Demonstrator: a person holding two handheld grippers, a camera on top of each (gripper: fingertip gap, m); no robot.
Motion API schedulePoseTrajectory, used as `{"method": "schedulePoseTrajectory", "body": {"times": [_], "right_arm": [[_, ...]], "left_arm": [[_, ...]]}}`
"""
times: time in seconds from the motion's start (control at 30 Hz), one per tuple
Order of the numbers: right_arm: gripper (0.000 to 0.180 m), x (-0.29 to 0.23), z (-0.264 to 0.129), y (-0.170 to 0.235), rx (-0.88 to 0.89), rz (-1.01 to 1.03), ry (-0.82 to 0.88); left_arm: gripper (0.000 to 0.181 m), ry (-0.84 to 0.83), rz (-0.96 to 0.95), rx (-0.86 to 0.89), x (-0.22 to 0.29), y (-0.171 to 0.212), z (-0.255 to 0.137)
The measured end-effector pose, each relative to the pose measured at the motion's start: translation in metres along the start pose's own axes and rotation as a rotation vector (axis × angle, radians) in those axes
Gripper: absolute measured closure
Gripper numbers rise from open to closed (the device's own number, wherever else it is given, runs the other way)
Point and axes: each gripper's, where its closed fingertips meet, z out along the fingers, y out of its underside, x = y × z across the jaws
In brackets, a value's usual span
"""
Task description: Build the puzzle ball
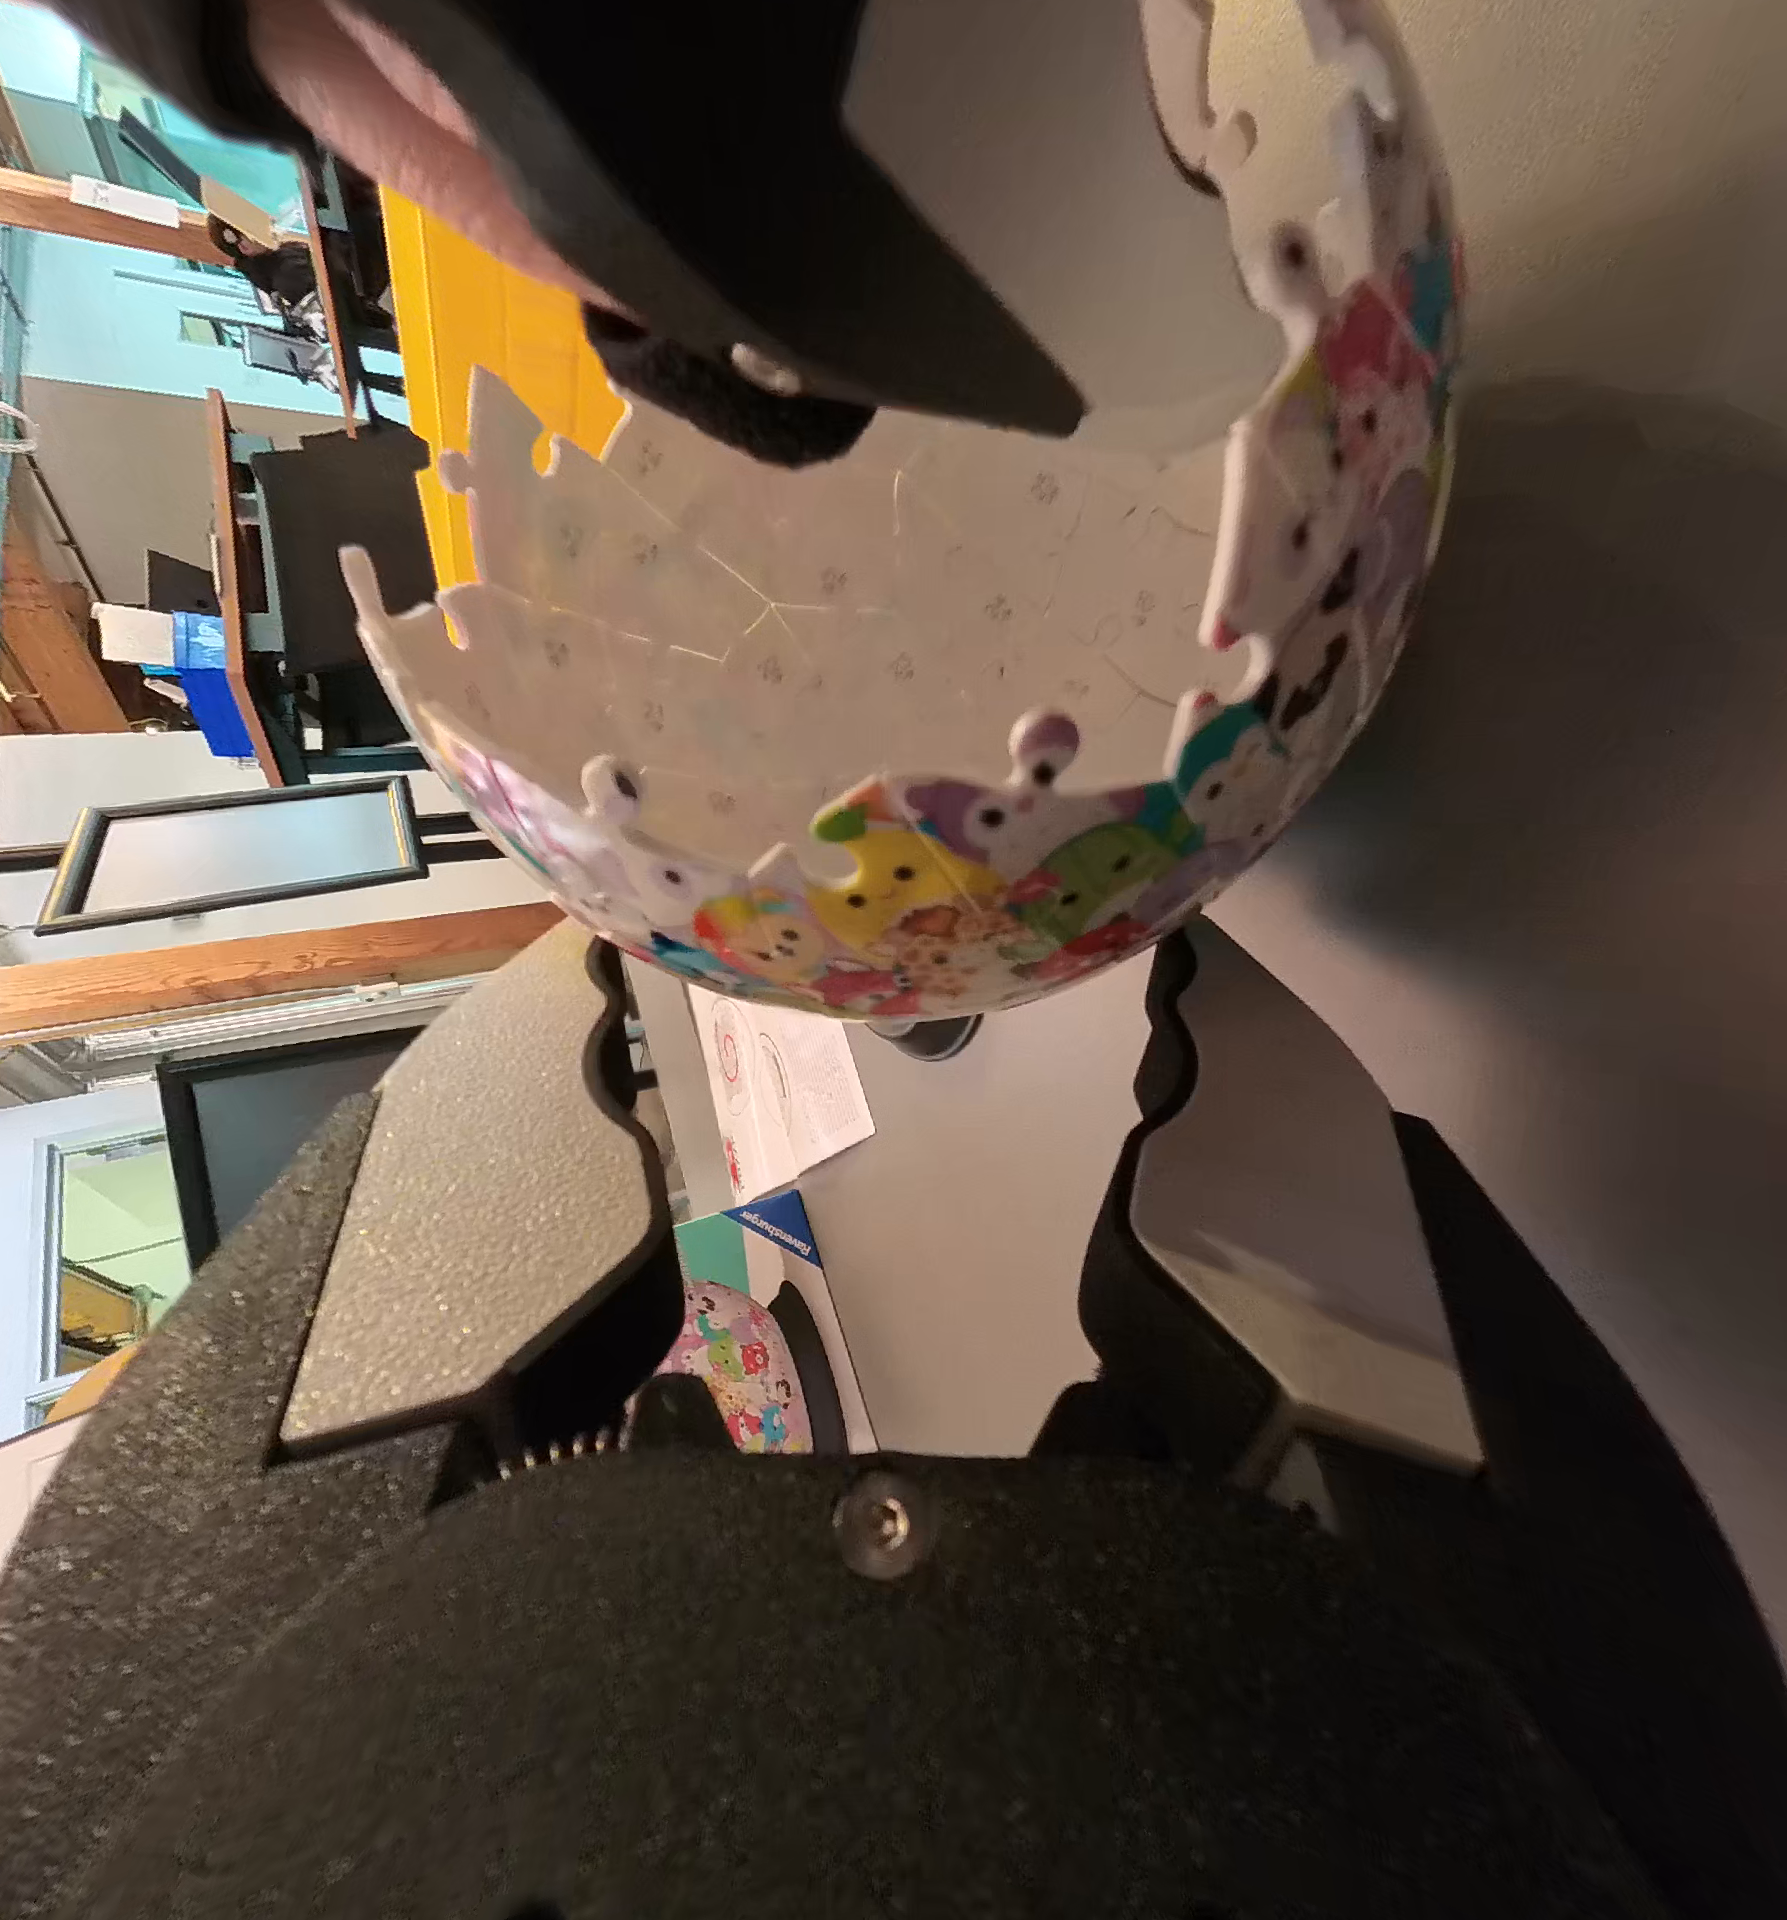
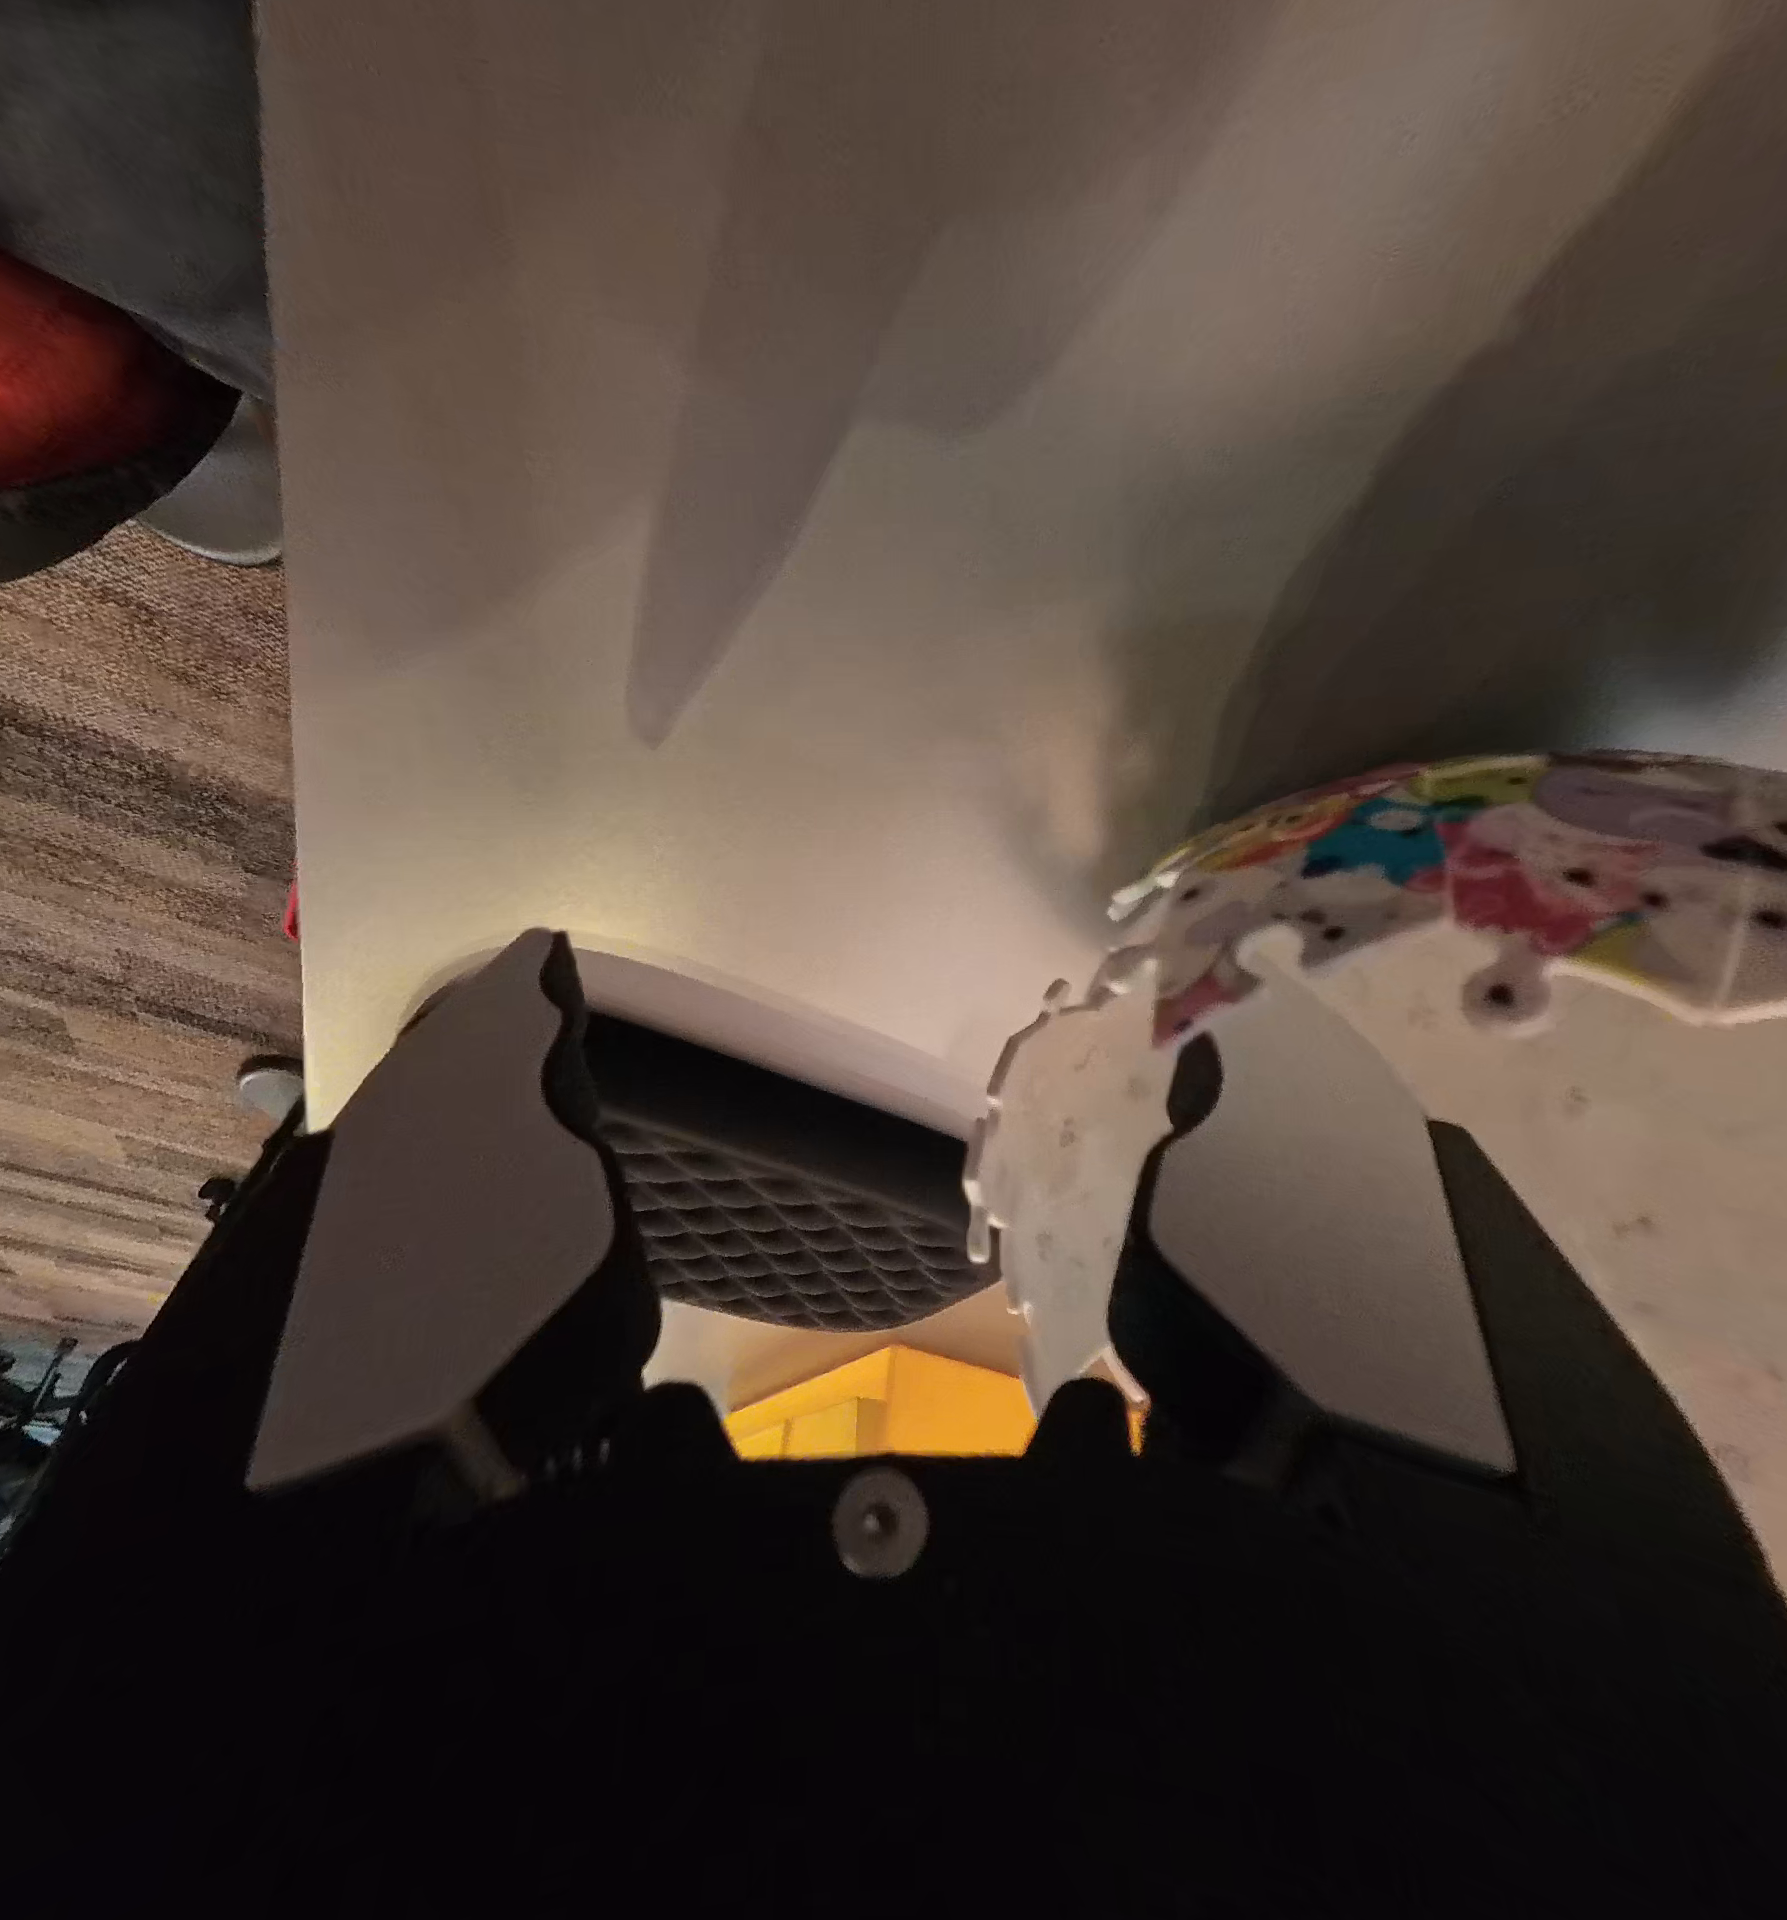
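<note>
The puzzle ball (image 1: 899, 665) is sitting half built, a bowl-shaped shell with a white inside and a colourful cartoon-creature outside, its rim jagged with tabs and notches. It is lying just ahead of the left gripper (image 1: 884, 961), whose fingers are standing open, their tips at the shell's lower curve; contact looks likely, though I cannot tell. The right gripper (image 2: 873, 1023) is reaching in from above, its fingers spread apart, the right-hand finger inside the shell's rim (image 2: 1065, 1174) and the other outside. Bare white worktop (image 2: 868, 520) is stretching ahead of those fingers, its edge to the left. Between the left fingers, a printed leaflet (image 1: 795, 1091) and a box (image 1: 764, 1236) bearing a blue brand label are lying.
</note>
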Motion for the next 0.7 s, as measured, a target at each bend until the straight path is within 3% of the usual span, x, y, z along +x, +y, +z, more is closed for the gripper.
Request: {"method": "schedulePoseTrajectory", "body": {"times": [0.3, 0.7], "right_arm": [[0.065, 0.026, 0.013, 0.006, -0.065, 0.028, 0.113], [0.059, 0.039, 0.011, 0.009, -0.089, 0.056, 0.141]], "left_arm": [[0.085, 0.001, -0.009, 0.005, 0.000, 0.000, 0.000], [0.086, -0.003, -0.011, 0.009, -0.001, -0.001, 0.001]]}}
